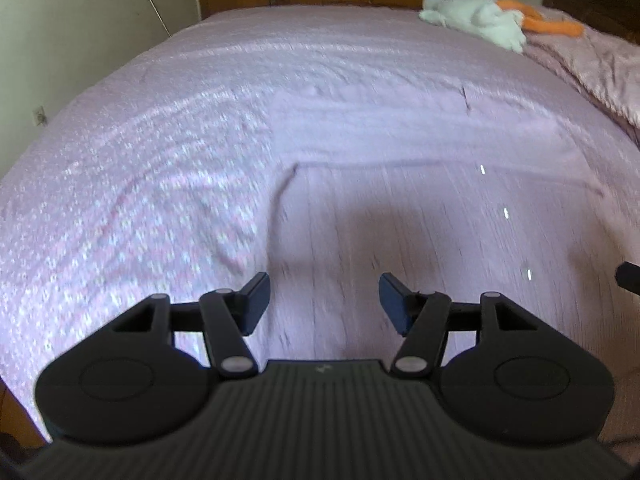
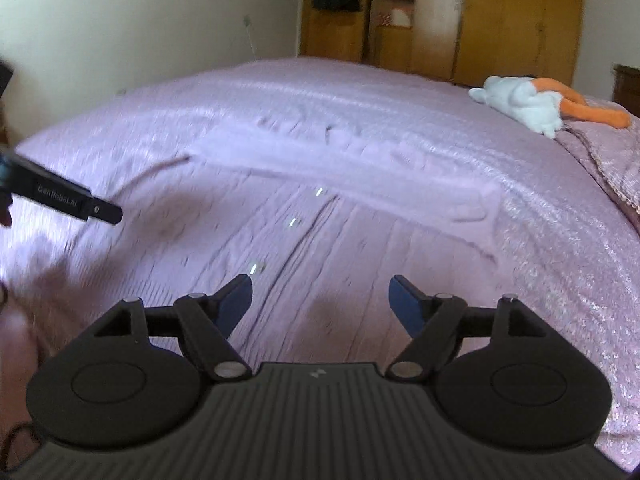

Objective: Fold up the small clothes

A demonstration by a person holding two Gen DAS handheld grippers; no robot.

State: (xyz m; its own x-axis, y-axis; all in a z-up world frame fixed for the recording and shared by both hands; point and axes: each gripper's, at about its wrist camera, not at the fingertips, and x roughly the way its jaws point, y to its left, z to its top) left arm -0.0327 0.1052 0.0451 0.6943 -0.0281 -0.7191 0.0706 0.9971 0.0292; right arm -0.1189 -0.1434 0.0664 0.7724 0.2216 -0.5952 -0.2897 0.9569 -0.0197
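Observation:
A pale lilac ribbed garment [image 1: 420,208] with a row of small white buttons lies flat on the pink bedspread, partly folded; it also shows in the right wrist view [image 2: 320,216]. My left gripper [image 1: 324,300] is open and empty, just above the garment's near left part. My right gripper [image 2: 320,300] is open and empty above the garment's near part, beside the button row. The left gripper's side [image 2: 64,198] shows at the left edge of the right wrist view.
The pink bedspread [image 1: 160,160] covers a wide bed. A white and orange plush toy [image 1: 480,16] lies at the far right, also in the right wrist view [image 2: 528,104]. Wooden wardrobes [image 2: 480,12] stand behind the bed. A white wall is at left.

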